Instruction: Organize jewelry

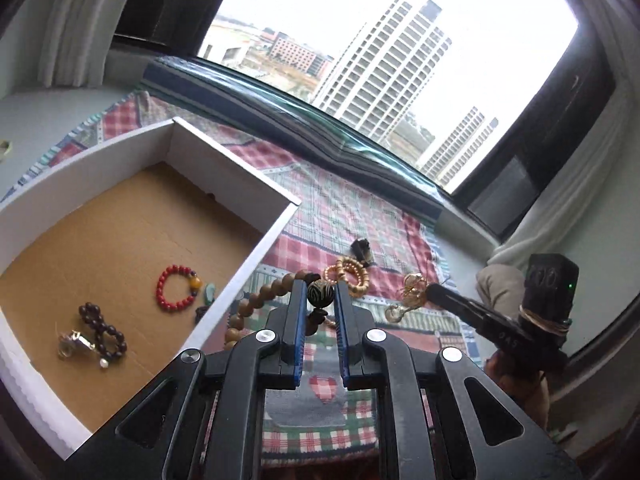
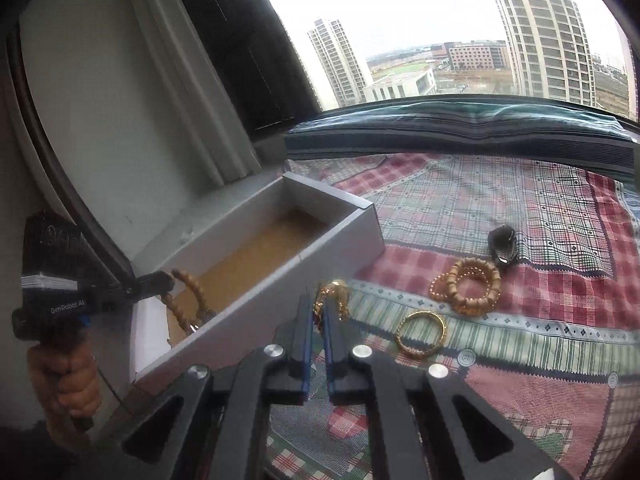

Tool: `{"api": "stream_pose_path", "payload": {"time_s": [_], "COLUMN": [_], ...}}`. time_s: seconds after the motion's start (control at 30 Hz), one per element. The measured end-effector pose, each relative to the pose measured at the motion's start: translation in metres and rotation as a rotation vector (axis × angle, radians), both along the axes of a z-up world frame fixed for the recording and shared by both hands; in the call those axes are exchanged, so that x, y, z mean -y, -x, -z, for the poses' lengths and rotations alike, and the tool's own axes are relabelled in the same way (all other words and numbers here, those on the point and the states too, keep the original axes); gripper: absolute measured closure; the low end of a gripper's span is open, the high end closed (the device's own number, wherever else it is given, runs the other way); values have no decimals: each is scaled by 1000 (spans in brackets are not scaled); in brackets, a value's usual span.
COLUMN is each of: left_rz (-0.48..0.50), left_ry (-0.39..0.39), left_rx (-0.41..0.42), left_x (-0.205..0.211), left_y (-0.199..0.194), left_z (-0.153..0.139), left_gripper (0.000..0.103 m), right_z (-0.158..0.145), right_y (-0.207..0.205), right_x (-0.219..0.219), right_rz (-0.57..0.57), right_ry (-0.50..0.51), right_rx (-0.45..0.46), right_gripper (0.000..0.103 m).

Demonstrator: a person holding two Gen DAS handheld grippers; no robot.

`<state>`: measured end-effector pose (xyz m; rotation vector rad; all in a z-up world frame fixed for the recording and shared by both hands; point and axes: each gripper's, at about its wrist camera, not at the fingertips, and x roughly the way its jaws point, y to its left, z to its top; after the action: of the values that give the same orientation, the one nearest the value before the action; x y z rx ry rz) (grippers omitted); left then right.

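Note:
My left gripper [image 1: 320,295] is shut on the striped dark bead of a brown wooden bead necklace [image 1: 256,300], held beside the white box [image 1: 256,256]; it also shows in the right wrist view [image 2: 160,284] with the necklace [image 2: 192,288] hanging over the box [image 2: 280,272]. My right gripper [image 2: 318,308] is shut on a gold chain piece [image 2: 332,290], also in the left wrist view [image 1: 414,292]. In the box lie a red bead bracelet [image 1: 176,288], a dark bead bracelet [image 1: 104,332] and a silver piece [image 1: 74,344].
On the patchwork cloth [image 2: 520,208] lie a gold bangle [image 2: 420,332], a coiled tan bead bracelet [image 2: 468,288] and a small black object [image 2: 502,248]. A window and a rolled cloth run along the far edge.

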<state>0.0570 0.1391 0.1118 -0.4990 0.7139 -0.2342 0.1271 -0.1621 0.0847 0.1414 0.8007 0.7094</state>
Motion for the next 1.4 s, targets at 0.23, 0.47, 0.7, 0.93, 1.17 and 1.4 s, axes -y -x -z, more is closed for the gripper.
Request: {"api": "stream_pose_path", "payload": {"time_s": [0.23, 0.47, 0.7, 0.93, 1.17, 1.4], "left_rz": [-163, -313, -409, -407, -402, -420], "left_ry": [-51, -126, -170, -176, -165, -227], "left_rx": [-7, -123, -228, -328, -357, -259], "left_x": [-64, -119, -163, -175, -165, -148], "left_y": [27, 16, 1, -25, -37, -4], "left_z": [-12, 30, 75, 114, 127, 102], "left_gripper": [91, 91, 91, 91, 47, 34], "right_z": [-24, -24, 3, 56, 85, 43], "right_y": [-6, -12, -21, -32, -44, -36], "right_x": [-72, -149, -214, -273, -309, -270], "right_rz": [-138, -267, -344, -377, -334, -250], "right_ry": [-41, -37, 43, 164, 197, 137], "right_rx": [27, 5, -45, -156, -194, -62], "right_gripper": [98, 98, 98, 98, 86, 49]}}
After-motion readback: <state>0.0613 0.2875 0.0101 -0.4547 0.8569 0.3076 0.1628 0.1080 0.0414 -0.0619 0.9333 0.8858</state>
